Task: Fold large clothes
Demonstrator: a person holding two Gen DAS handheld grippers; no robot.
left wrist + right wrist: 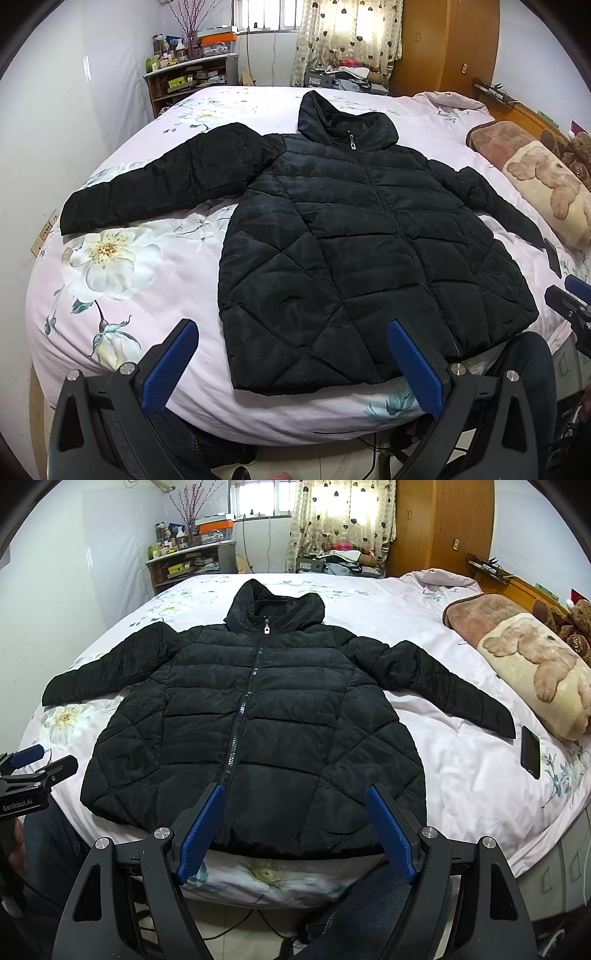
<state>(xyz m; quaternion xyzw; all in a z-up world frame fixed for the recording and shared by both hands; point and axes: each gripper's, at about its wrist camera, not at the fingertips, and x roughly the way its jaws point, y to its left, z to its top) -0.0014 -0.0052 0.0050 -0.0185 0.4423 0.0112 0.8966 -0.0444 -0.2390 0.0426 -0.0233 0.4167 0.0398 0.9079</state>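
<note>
A black quilted hooded jacket [351,236] [255,716] lies flat and zipped on the bed, hood at the far end, both sleeves spread out to the sides. My left gripper [291,328] hovers open over the near hem on the jacket's left part, nothing between its blue pads [166,365]. Over the hem near the zip, my right gripper [295,794] is open too, and its pads [201,830] grip nothing. Each gripper shows at the edge of the other's view: the right one [570,295], the left one [33,764].
The bed [122,258] has a pink floral sheet. A dark phone [530,751] lies by the right sleeve's cuff, next to a rolled bear-print blanket [532,664]. A cluttered shelf [184,557] and a wooden wardrobe [439,520] stand behind. The person's legs [354,904] are below the bed edge.
</note>
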